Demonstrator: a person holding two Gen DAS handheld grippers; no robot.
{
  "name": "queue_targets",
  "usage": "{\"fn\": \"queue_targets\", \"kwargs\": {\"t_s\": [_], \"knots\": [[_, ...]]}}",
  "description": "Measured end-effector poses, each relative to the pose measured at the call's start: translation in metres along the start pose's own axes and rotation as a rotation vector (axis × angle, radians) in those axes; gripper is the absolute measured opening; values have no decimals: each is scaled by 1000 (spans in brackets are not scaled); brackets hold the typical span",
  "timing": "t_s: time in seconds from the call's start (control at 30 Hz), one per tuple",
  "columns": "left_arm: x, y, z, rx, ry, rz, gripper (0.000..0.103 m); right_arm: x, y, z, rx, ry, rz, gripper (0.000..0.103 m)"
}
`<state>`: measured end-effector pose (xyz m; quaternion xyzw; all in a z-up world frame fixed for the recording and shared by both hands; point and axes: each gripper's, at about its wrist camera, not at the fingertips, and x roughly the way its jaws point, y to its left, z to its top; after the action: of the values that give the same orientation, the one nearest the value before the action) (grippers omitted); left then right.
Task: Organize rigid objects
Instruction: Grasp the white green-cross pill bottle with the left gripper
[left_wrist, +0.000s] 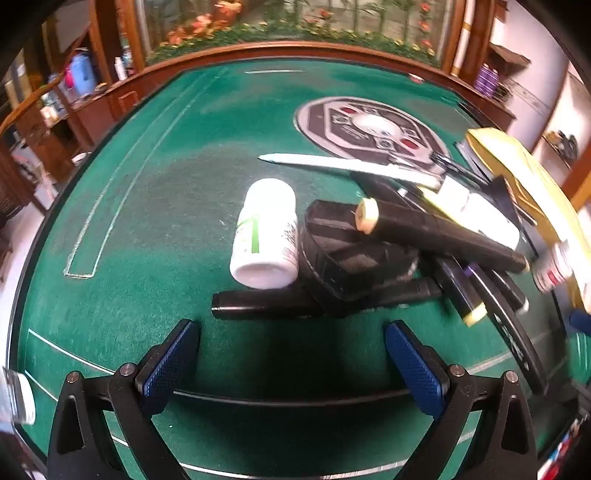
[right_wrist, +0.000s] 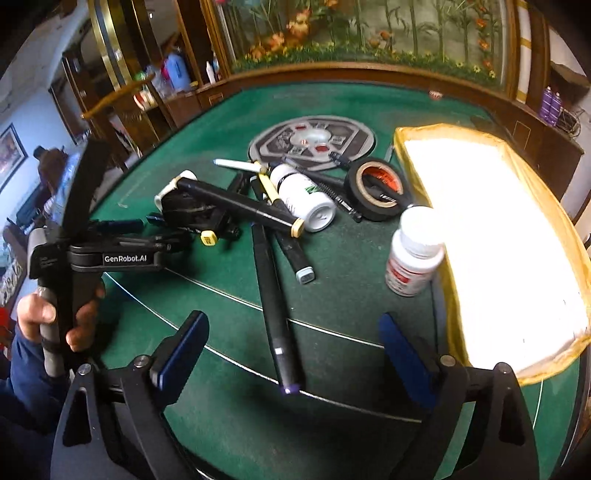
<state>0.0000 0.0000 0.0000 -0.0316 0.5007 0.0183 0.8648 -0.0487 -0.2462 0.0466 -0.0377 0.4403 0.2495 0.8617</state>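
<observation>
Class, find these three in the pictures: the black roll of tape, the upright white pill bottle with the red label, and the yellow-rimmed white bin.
Black roll of tape (right_wrist: 355, 184): right wrist view, left wall.
Upright white pill bottle with red label (right_wrist: 417, 236): right wrist view, cap.
Yellow-rimmed white bin (right_wrist: 417, 162): right wrist view, left rim.
</observation>
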Motion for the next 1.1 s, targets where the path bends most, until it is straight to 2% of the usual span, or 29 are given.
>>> {"fn": "queue_targets", "kwargs": {"t_s": [0.13,0.17,0.33,0.4,0.47,0.6,0.63,0.7,0.87,0.97,1.1], "knots": [[-14,15,-4,-49,7,-135,100,-9,-7,-4,-2,-42,15,93],[-18,18,-4,-56,-1,-145,100,-10,-9,-4,-4,-50,16,93],[-25,11,7,-15,-23,-114,100,-11,-19,-8,31,-73,52,93],[-27,5,11,10,-42,-75,100,-11,-24,-9,40,-75,65,93],[-21,4,18,12,-56,-33,83,-13,-26,-11,45,-83,72,93],[-17,22,31,-16,-33,-88,77,-18,-28,-14,47,-97,77,93],[-23,20,28,-14,-93,-91,76,-19,-30,-15,48,-101,75,93],[-25,26,32,-18,-100,-94,76,-21,-32,-16,53,-105,71,93],[-12,37,46,-32,-59,-130,76,-21,-39,-16,88,-105,79,93],[-1,42,50,-38,-23,-171,76,-22,-38,-15,89,-105,77,93],[8,52,50,-78,-14,-240,76,-24,-37,-15,79,-105,60,93]]}}
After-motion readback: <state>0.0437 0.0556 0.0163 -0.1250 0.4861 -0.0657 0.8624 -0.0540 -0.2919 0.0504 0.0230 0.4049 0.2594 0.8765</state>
